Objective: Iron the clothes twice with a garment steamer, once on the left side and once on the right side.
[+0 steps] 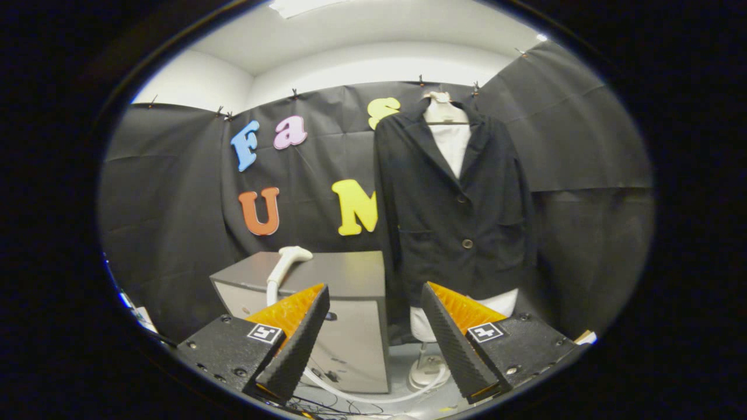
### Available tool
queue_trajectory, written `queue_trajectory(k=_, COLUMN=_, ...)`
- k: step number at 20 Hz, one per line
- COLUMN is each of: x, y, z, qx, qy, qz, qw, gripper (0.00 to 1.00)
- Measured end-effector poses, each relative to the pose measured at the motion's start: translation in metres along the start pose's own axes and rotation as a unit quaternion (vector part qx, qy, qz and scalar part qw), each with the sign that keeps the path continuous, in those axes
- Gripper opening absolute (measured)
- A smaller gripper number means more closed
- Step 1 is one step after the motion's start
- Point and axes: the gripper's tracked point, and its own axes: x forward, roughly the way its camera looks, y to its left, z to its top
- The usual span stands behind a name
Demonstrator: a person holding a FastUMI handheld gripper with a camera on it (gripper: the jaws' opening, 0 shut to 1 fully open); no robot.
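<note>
Lower left of centre, the steamer head (290, 256) lies on the grey cabinet (350, 274), beyond and slightly left of the gripper (373, 332), handle running down toward the left finger. The fingers stand wide apart, holding nothing. The black jacket (455, 204) hangs right of centre, beyond the right finger.

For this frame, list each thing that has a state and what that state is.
gripper: fingers open, holding nothing, well short of the cabinet.
steamer head: lying on top of the grey cabinet, not picked up.
steamer hose: runs down from the head and loops slack on the floor.
black jacket: hanging on a mannequin, buttoned, over a white shirt.
</note>
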Motion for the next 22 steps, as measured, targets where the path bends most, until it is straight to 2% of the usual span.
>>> queue_trajectory(k=5, x=0.086, y=0.073, z=0.026, qx=-0.006, qy=0.025, qz=0.046, qw=0.999, gripper=1.00)
queue_trajectory(k=10, x=0.169, y=0.146, z=0.022, qx=-0.031, qy=0.063, qz=0.085, qw=0.994, gripper=1.00)
queue_trajectory(k=14, x=0.224, y=0.194, z=-0.003, qx=-0.049, qy=0.109, qz=0.103, qw=0.987, gripper=1.00)
queue_trajectory(k=18, x=0.264, y=0.219, z=-0.039, qx=-0.063, qy=0.163, qz=0.103, qw=0.979, gripper=0.99)
queue_trajectory(k=22, x=0.287, y=0.228, z=-0.069, qx=-0.078, qy=0.203, qz=0.090, qw=0.972, gripper=0.89)
